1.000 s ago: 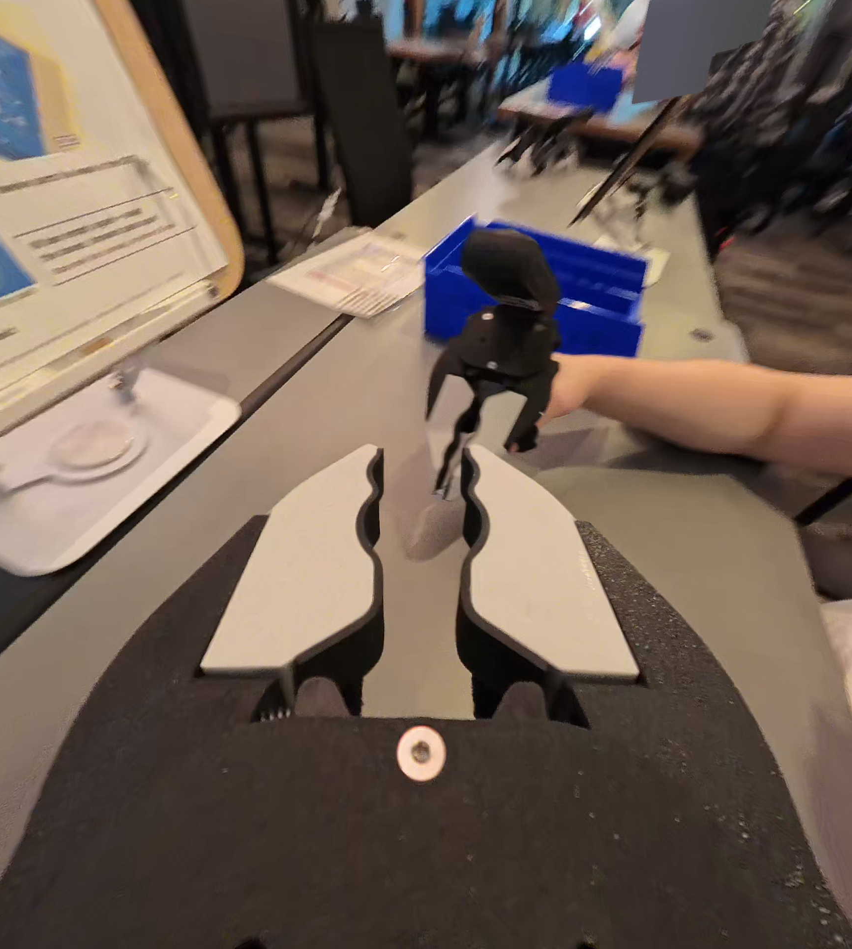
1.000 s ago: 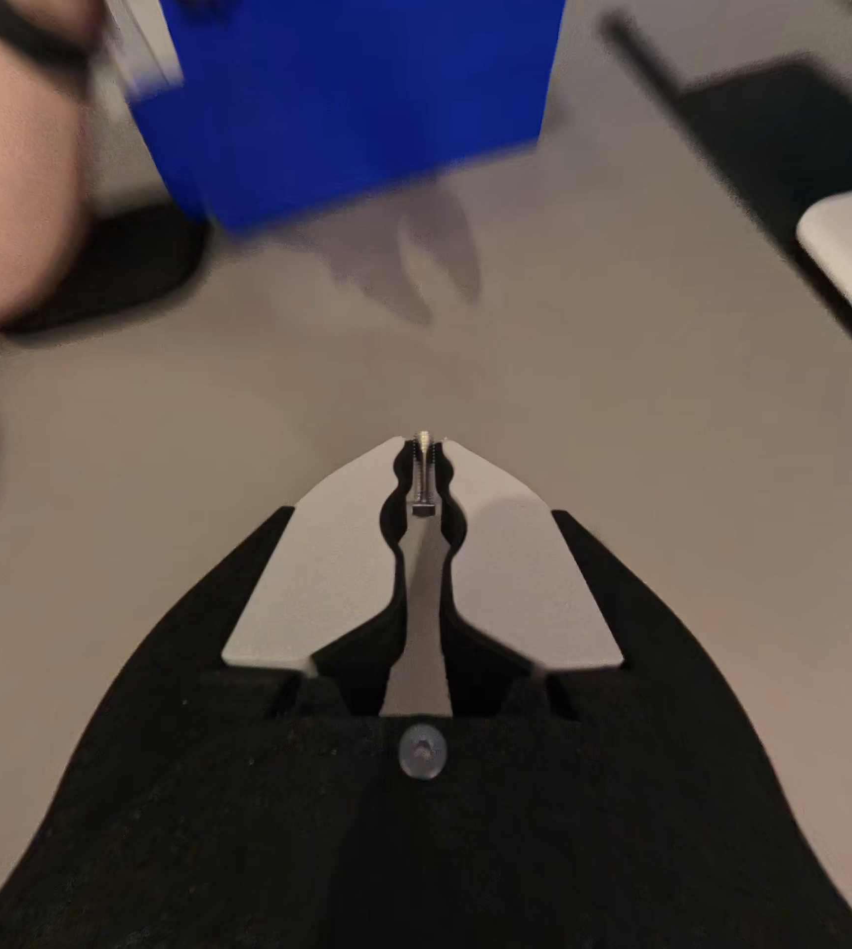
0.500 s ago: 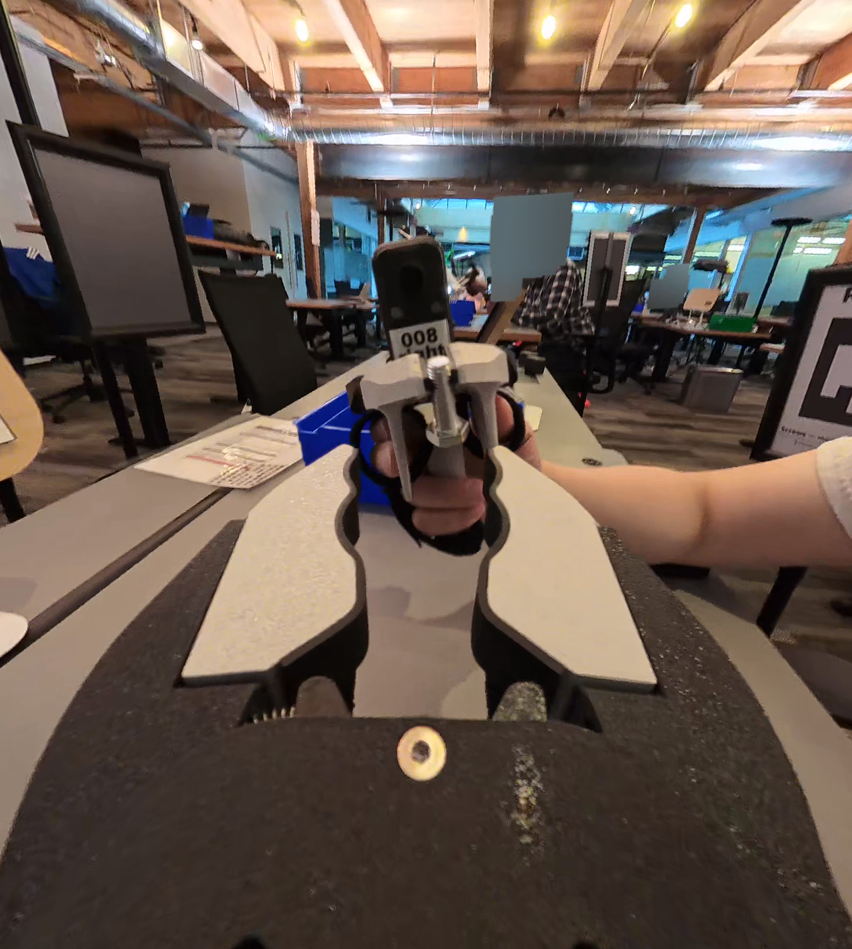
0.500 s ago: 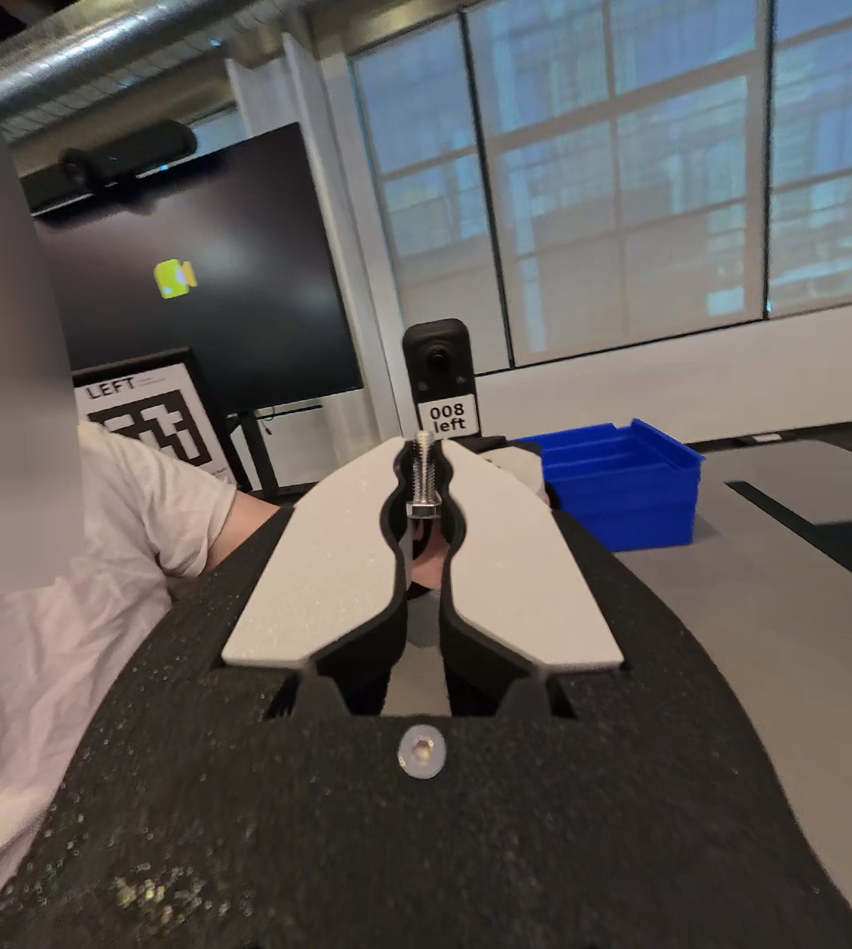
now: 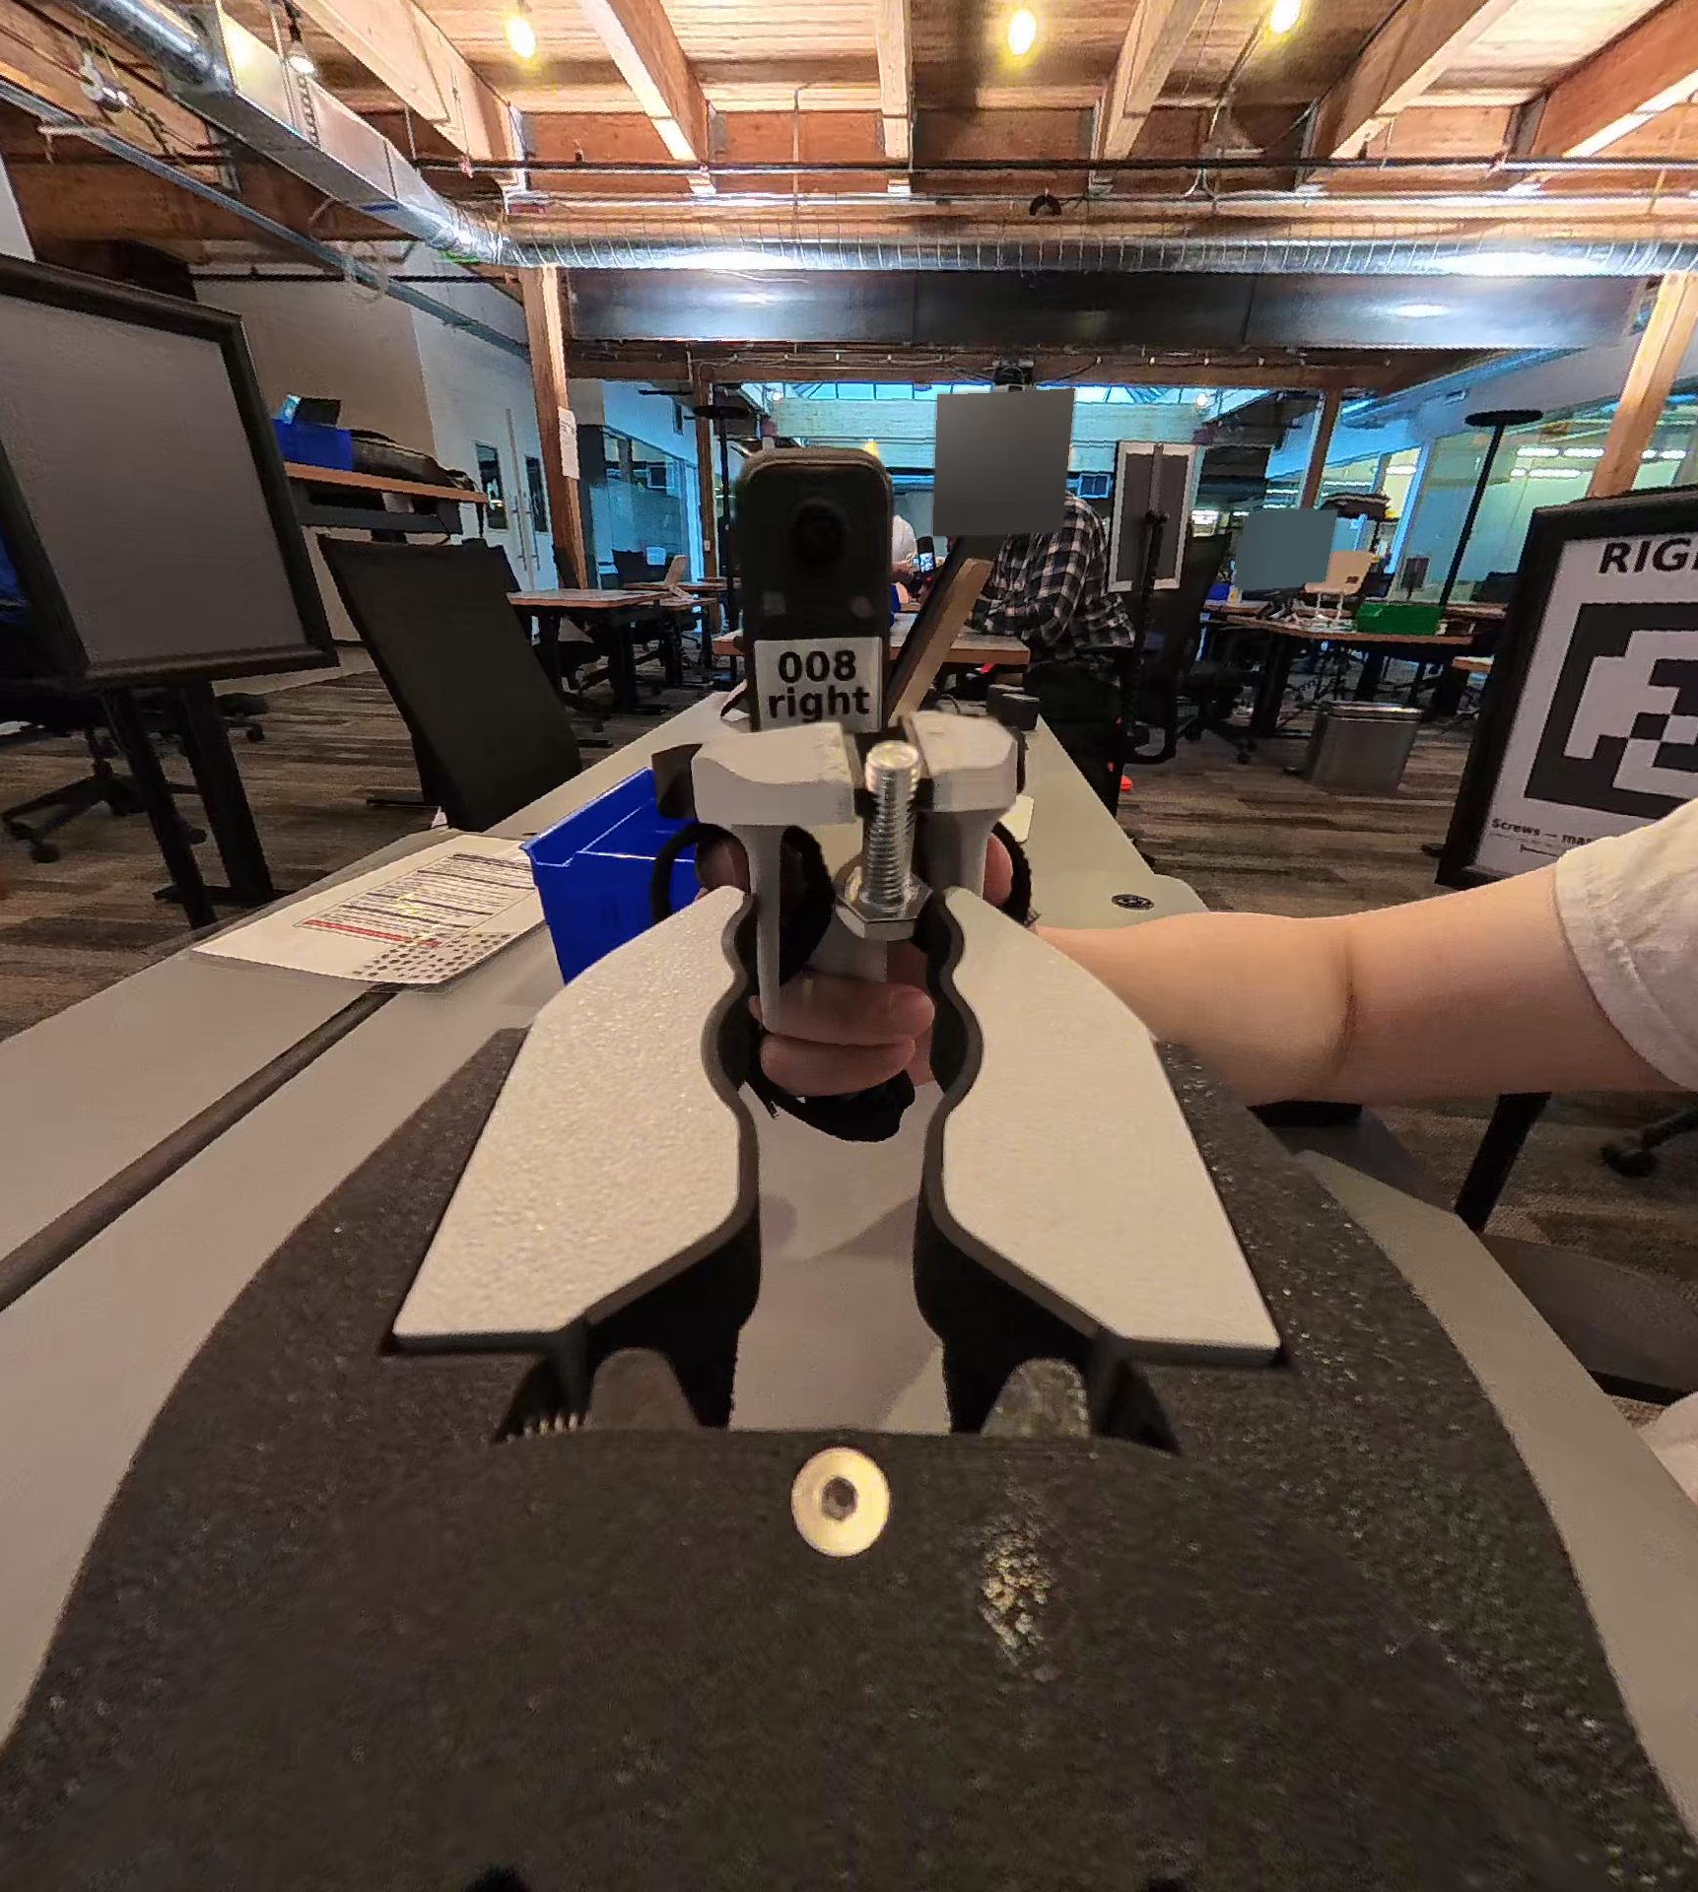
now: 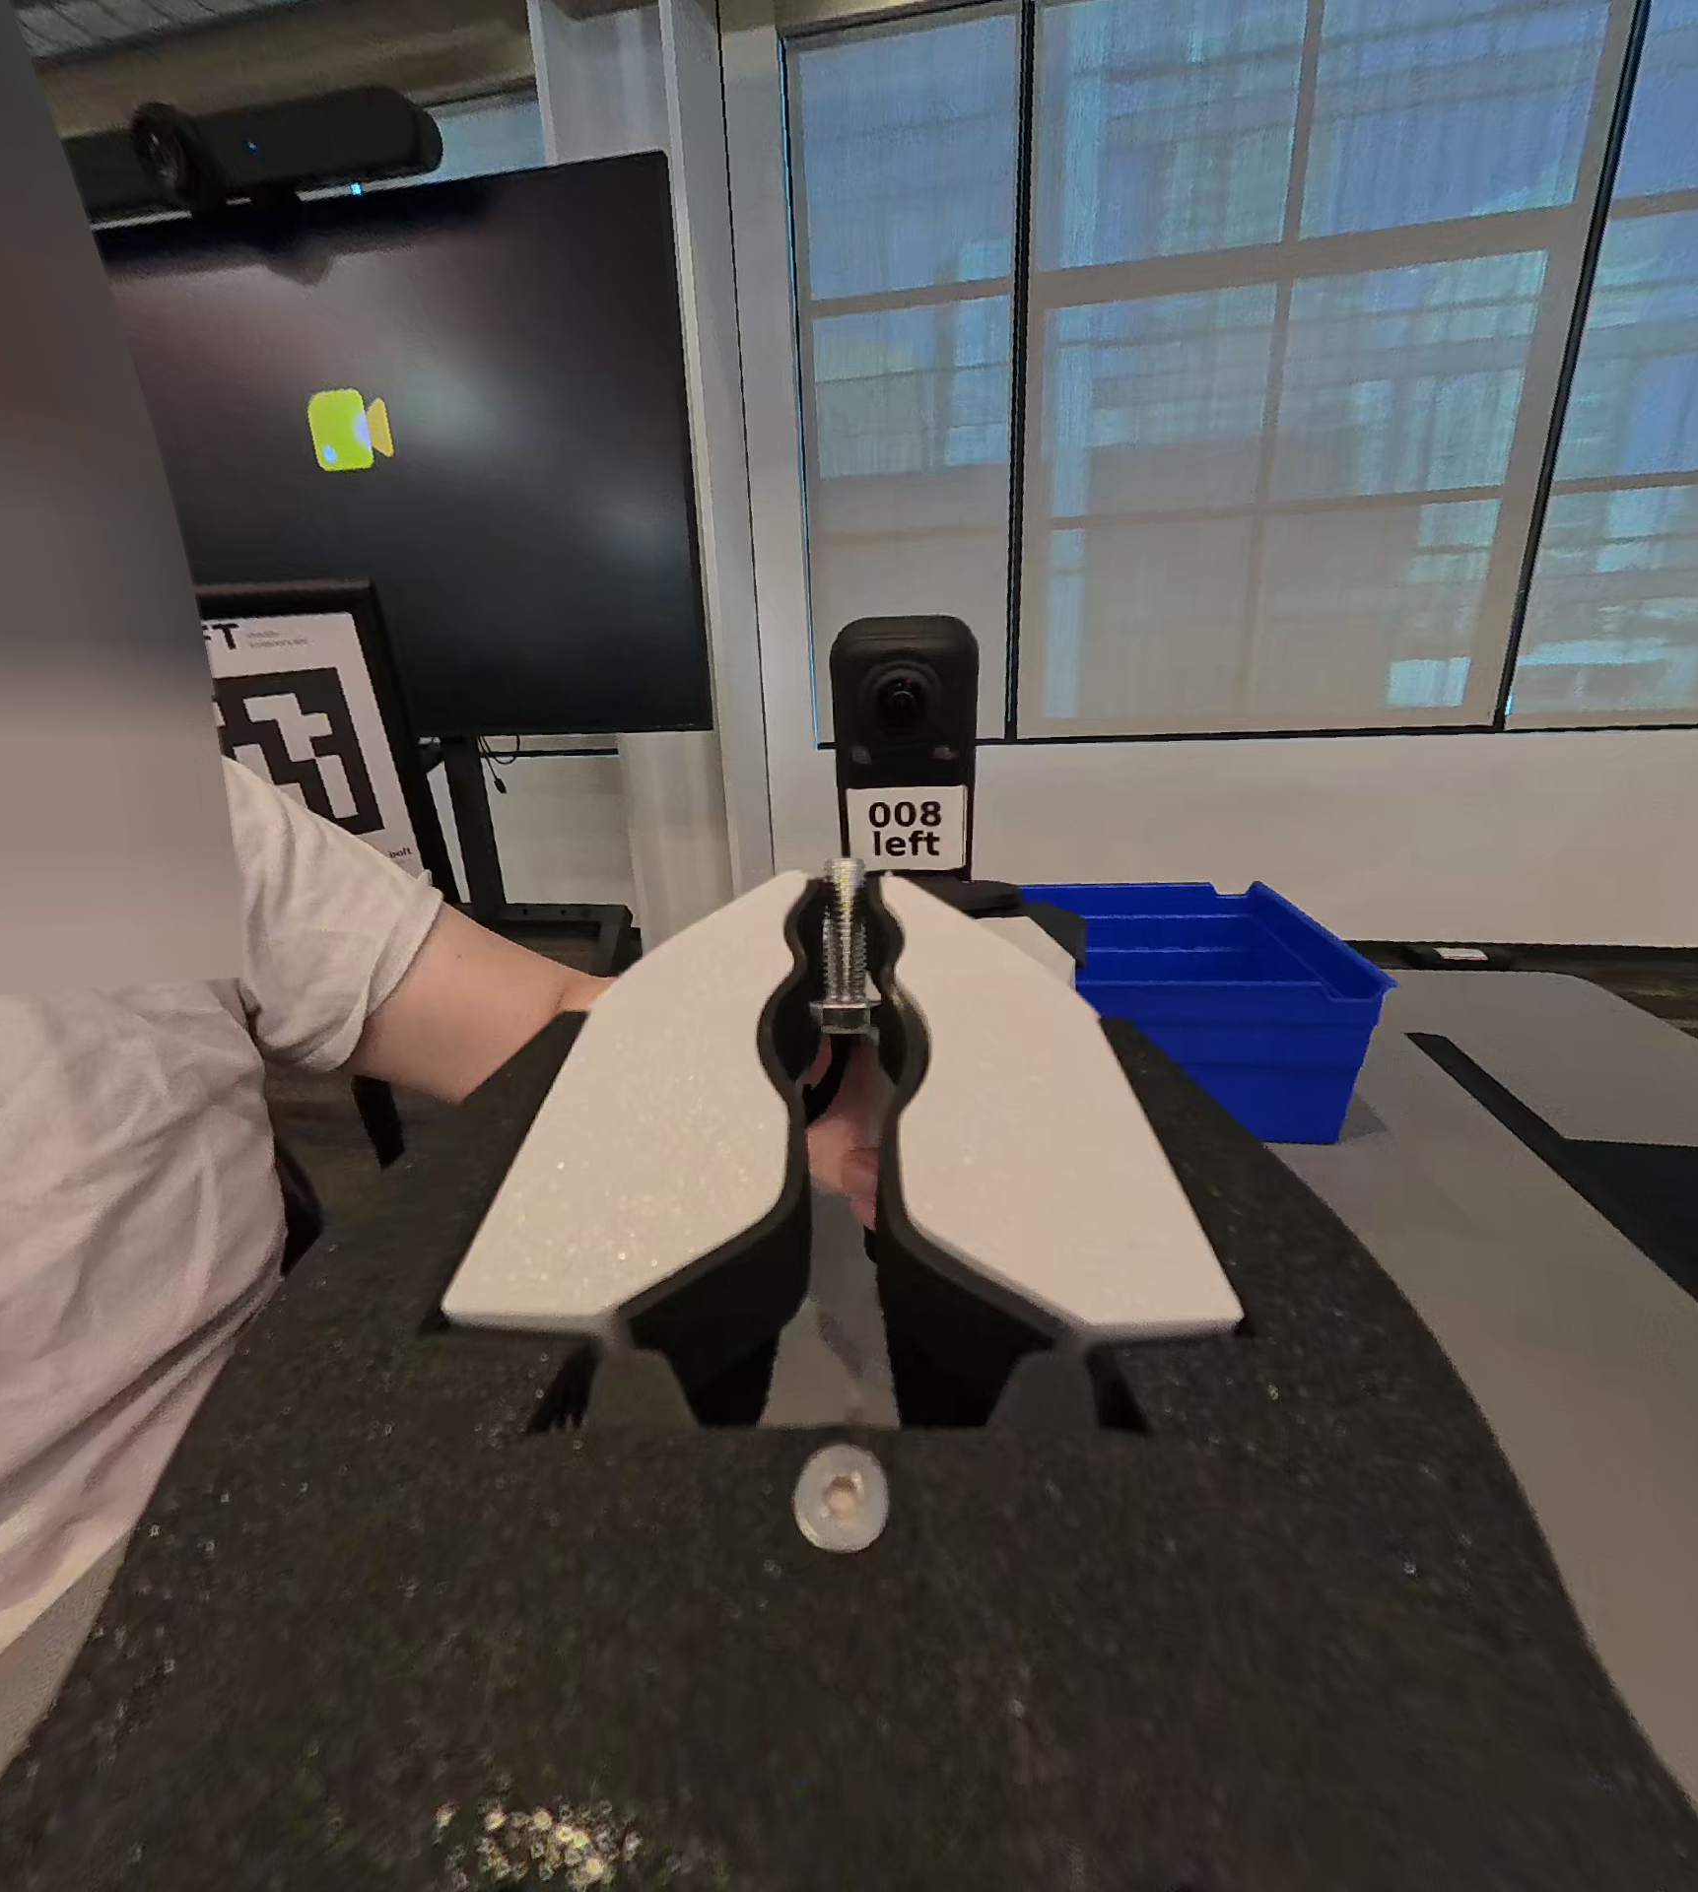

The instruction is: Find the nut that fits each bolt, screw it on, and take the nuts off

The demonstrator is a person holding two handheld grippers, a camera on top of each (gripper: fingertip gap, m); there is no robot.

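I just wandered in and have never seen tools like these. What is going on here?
A person is working two hand-held grippers, held up facing each other above a grey table. The right gripper is shut on a silver bolt that carries a hex nut on its thread. The left gripper is open, its fingertips on either side of that nut without clamping it. A blue bin sits on the table behind them.

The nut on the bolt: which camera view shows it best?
The left wrist view shows the nut best: large, sharp, its flat sides clear, between the left hand-held gripper tips. The right wrist view shows it smaller, deep between the right hand-held gripper fingers.
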